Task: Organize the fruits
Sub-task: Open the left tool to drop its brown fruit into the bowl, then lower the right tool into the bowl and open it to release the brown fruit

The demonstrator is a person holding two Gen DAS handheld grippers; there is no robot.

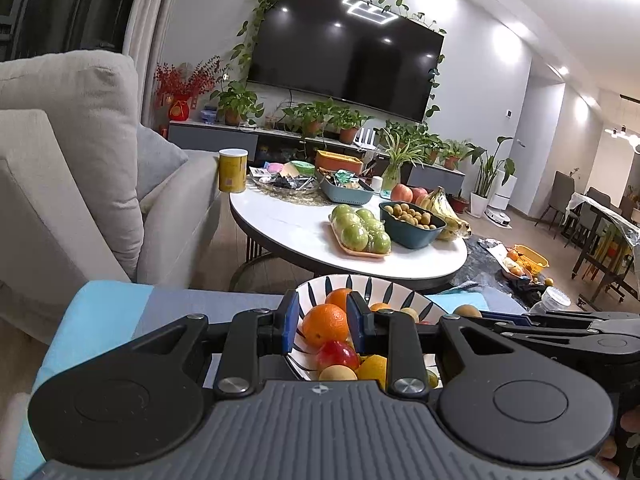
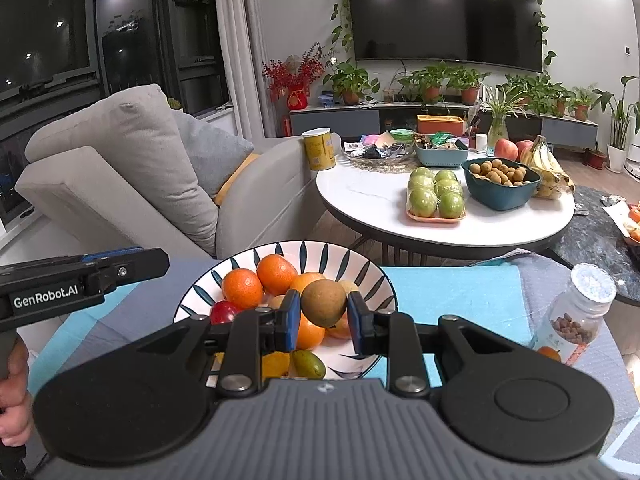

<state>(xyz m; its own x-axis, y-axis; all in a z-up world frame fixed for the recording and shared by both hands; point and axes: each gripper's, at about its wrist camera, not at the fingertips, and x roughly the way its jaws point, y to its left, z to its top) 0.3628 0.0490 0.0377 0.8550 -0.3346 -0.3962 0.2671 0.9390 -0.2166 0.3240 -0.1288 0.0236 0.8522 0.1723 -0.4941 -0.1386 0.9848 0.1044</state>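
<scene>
Two views, left wrist first. Your left gripper [image 1: 323, 322] hangs over the striped bowl [image 1: 384, 286]; its fingers stand nearly together with nothing pinched, an orange [image 1: 325, 325] showing in the gap below. A red fruit [image 1: 337, 354] lies beside that orange in the bowl. Your right gripper [image 1: 504, 317] reaches in from the right edge.

Right wrist view: your right gripper [image 2: 323, 312] has its fingers pinching a brown-green fruit [image 2: 323, 302], held above the bowl [image 2: 360, 270]. Oranges [image 2: 242, 288] lie inside. The bowl sits on a blue mat [image 2: 460, 300]; a jar [image 2: 576, 316] stands at the right.
</scene>
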